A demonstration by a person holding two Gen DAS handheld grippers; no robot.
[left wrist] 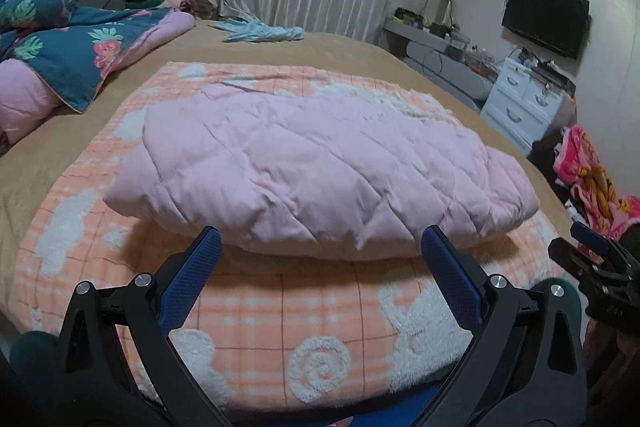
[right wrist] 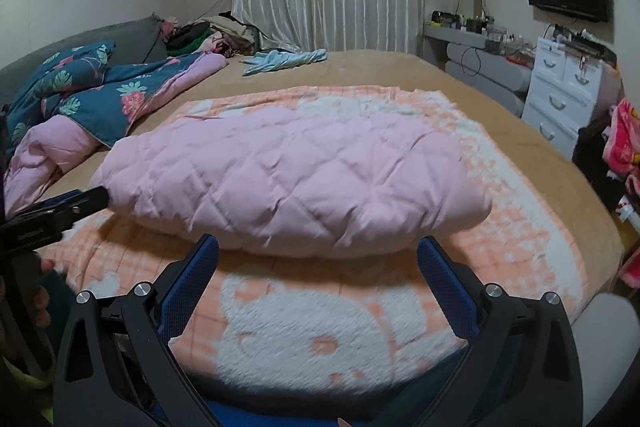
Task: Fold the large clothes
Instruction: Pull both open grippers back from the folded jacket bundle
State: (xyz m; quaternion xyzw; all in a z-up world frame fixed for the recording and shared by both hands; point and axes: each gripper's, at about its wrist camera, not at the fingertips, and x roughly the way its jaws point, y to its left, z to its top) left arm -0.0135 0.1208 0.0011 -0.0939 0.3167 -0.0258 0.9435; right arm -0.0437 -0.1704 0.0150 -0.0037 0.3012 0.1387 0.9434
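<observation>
Both grippers hang wide apart and hold nothing: the left gripper (left wrist: 320,247) and the right gripper (right wrist: 318,253) each face the near edge of the pink quilted garment (left wrist: 316,163), which lies folded into a puffy bundle on the orange-and-white blanket (left wrist: 320,311) spread over the tan bed (left wrist: 340,45). The likely trouble is the padding. If either gripper closes on only the top layer, the bundle may spring open as it lifts, and uneven pulls from the two sides could skew the fold. The fuzzy blanket beneath might also get pinched along with it and drag.
</observation>
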